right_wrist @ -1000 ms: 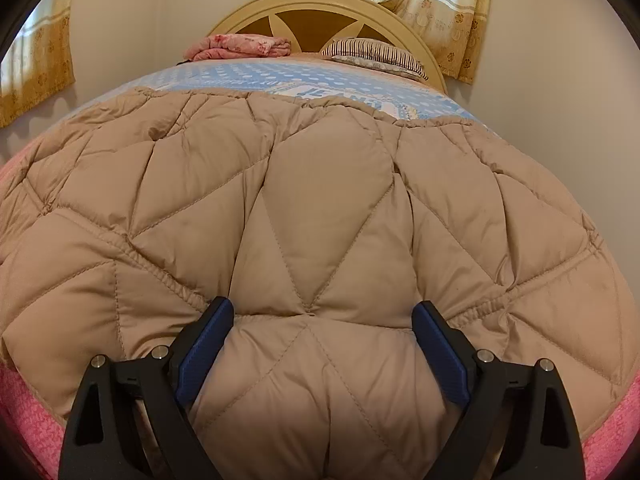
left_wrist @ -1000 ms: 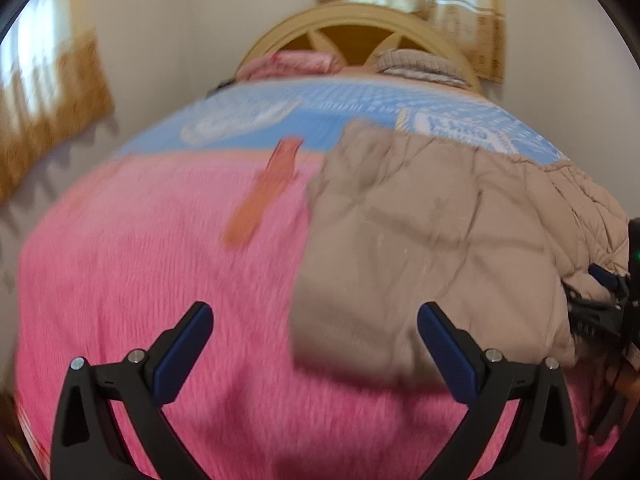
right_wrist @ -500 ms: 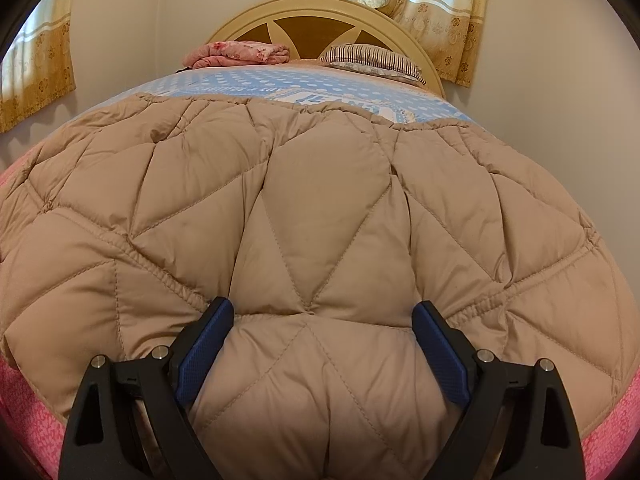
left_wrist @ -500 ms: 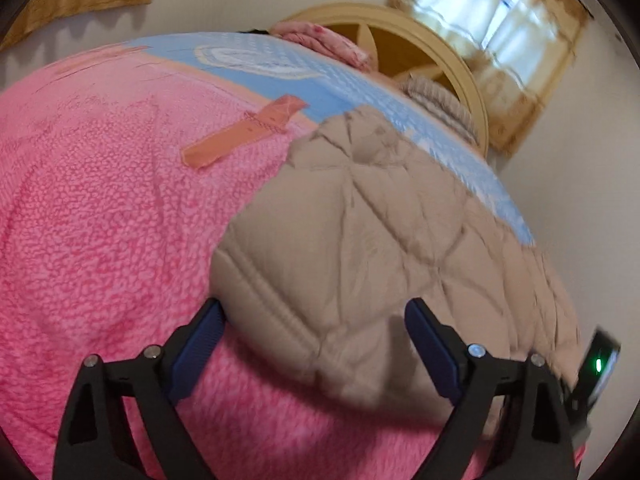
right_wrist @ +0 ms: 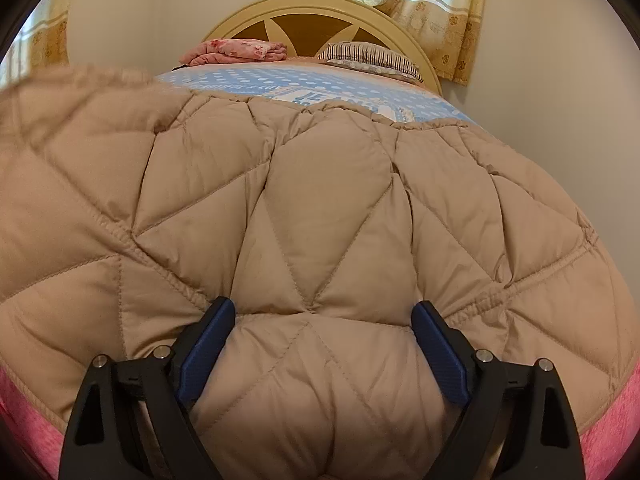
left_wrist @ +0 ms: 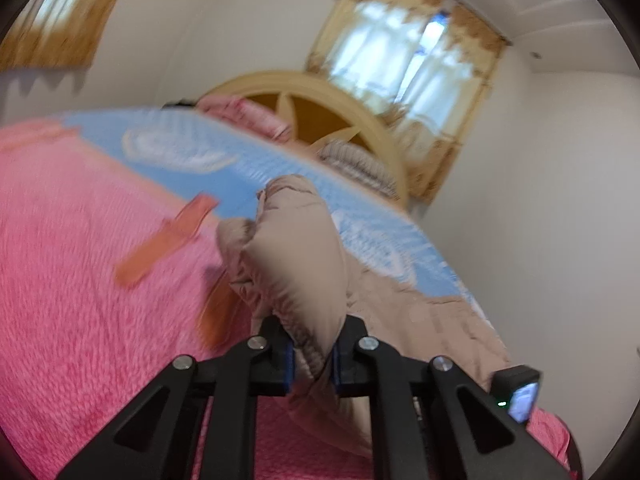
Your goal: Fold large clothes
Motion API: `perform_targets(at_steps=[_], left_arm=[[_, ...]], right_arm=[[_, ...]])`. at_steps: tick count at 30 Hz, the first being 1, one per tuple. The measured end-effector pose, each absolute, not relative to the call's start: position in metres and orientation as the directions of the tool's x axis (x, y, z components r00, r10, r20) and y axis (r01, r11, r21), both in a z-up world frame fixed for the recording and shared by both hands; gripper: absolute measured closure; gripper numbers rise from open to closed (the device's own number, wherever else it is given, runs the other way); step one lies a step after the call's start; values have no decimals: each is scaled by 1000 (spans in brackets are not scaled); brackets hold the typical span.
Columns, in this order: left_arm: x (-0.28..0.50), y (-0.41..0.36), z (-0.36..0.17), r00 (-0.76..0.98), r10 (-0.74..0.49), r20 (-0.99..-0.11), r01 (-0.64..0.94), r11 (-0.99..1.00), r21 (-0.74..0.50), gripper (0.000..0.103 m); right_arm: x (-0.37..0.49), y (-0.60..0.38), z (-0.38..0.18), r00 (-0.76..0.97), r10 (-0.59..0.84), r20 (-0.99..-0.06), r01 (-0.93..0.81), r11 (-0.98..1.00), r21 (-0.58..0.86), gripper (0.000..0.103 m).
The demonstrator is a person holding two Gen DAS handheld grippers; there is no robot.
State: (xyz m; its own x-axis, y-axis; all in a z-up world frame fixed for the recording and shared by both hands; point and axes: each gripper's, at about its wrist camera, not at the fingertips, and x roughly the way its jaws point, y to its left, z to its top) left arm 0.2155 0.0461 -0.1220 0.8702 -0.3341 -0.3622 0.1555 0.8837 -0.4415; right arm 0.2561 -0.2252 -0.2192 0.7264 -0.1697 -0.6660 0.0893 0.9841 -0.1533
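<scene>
One bed [right_wrist: 600, 432], pink-covered toward its foot and blue near the headboard, carries one tan quilted coat [right_wrist: 320, 208] across its near right part; the pink left side lies bare. By the headboard sit one folded pink cloth [right_wrist: 240, 50] and one striped pillow [right_wrist: 372, 58]. An orange strip [left_wrist: 168, 240], perhaps a belt, is blurred. The left gripper [left_wrist: 314, 364] has just closed, clenched on the coat's edge, which now stands lifted. The right gripper [right_wrist: 320, 350] stays spread, straddling the padding ungripped.
</scene>
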Motion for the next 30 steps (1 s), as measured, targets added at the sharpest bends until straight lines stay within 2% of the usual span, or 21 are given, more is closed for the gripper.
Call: perform_targets(at_steps=[4,8,10,14,17,20,25,28,30], left_arm=[[201,41,-84,893,-349,-284,242,905,-351,91],[196,23,-42,903,-361,-234,321,927,-193,91],[197,9,-30,898,-376,-230,360,926,-111,91],[204,-27,-17,884,-418,-212,436,899,46,91],[211,-61,-23,841,-496,-216,524,846,98,91],[203,-104,-39,793,-562,-237,603,780,168,91],[187,-168,-86,675,-656,-336,738,606,299,91],[172,-189,-118,617,-672,-409,784,486,386,91],[163,-197,-138,587,-673,-449,803,414,430,91]], right_arm=[[251,-193,-219,741,-102,-664,47,994,-101,18],[252,-144,-217,757,60,-651,-85,996,-8,18],[253,-131,-213,740,183,-647,-171,982,83,18],[248,-161,-203,674,351,-650,-262,936,235,18],[232,-212,-195,653,431,-622,-268,900,343,18],[210,-269,-184,709,421,-567,-196,889,415,18],[186,-359,-172,819,267,-508,-3,887,462,18],[185,-407,-171,850,197,-488,102,848,520,18],[185,-427,-162,865,185,-466,108,838,534,18]])
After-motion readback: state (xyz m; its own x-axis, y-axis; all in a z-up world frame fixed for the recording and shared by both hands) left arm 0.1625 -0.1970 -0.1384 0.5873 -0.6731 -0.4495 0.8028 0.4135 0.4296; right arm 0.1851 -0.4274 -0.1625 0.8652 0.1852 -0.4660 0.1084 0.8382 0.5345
